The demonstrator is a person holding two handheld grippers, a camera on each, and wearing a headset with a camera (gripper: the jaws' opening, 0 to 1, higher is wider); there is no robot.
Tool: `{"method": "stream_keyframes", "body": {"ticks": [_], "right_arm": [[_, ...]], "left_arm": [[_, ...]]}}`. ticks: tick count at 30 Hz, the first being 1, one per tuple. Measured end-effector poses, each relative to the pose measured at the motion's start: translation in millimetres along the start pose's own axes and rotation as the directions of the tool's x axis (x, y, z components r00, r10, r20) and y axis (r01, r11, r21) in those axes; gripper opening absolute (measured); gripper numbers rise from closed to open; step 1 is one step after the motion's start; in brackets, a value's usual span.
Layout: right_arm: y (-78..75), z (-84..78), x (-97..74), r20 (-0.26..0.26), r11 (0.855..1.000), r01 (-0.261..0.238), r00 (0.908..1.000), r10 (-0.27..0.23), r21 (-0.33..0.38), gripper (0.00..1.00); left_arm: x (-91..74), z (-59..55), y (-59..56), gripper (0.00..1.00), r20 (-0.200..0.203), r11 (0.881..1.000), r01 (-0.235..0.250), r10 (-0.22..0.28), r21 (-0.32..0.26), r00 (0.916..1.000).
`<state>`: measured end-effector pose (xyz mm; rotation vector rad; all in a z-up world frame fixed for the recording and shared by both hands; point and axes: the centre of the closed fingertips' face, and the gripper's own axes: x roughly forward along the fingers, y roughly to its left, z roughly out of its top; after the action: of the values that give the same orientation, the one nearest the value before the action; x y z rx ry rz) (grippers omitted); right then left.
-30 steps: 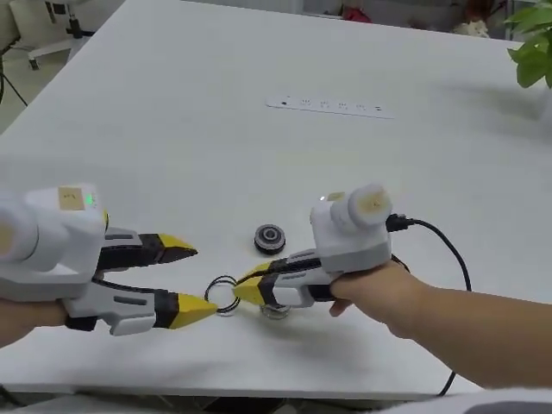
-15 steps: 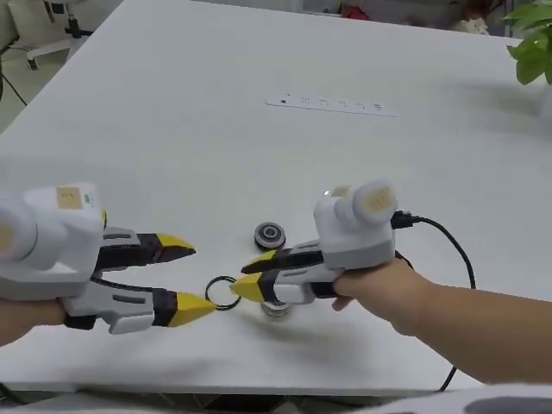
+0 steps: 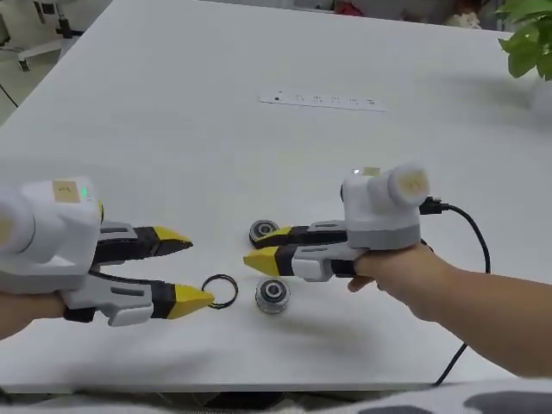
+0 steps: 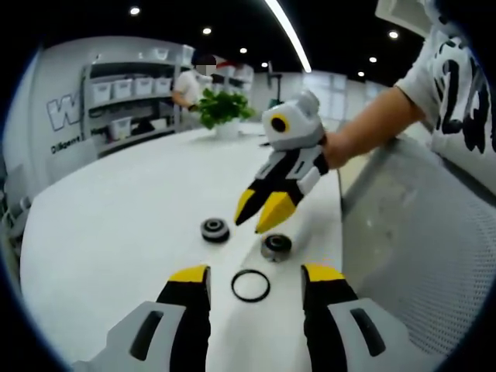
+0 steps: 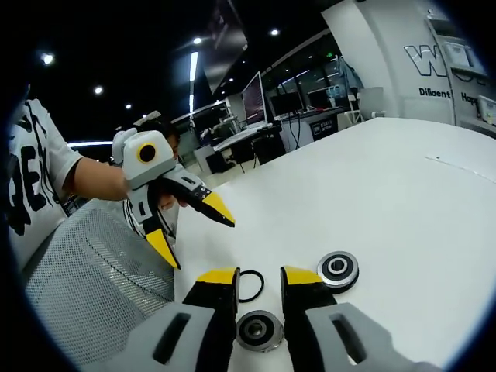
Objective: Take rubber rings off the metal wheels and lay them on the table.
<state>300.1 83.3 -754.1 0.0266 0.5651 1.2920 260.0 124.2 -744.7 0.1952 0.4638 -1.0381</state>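
Rubber ring (image 3: 236, 290): thin black loop; flat

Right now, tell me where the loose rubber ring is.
In the head view the rubber ring lies flat on the table, just ahead of the left gripper, with the nearer metal wheel to its right.

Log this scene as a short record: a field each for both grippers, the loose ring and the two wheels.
left gripper: open, empty, pointed at rubber ring
right gripper: open, empty, just above near wheel
rubber ring: loose, flat on table
near wheel: bare metal rim, beside the ring
far wheel: dark rim, its ring seemingly on
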Motion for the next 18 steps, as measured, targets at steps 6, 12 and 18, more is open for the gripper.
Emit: {"method": "stream_keyframes", "body": {"ticks": [6,12,18], "right_arm": [[-6.3,6.7,-9.6,0.028,1.000,0.011,0.9995,-0.011,0.016,0.16],[-15.5,6.0,-20.0,0.030,0.999,0.038,0.9988,-0.037,-0.005,0.21],[-21.2,3.3,-27.0,0.018,0.998,0.059,0.9981,-0.058,-0.021,0.28]], "left_arm": [[2.4,4.0,3.4,0.48,0.000,1.000,-0.001,0.001,0.006,1.0000],[7.5,7.5,8.6,0.48,-0.003,1.000,-0.001,0.001,0.010,1.0000],[14.1,13.4,14.0,0.48,-0.002,1.000,0.003,-0.003,0.018,1.0000]]}}
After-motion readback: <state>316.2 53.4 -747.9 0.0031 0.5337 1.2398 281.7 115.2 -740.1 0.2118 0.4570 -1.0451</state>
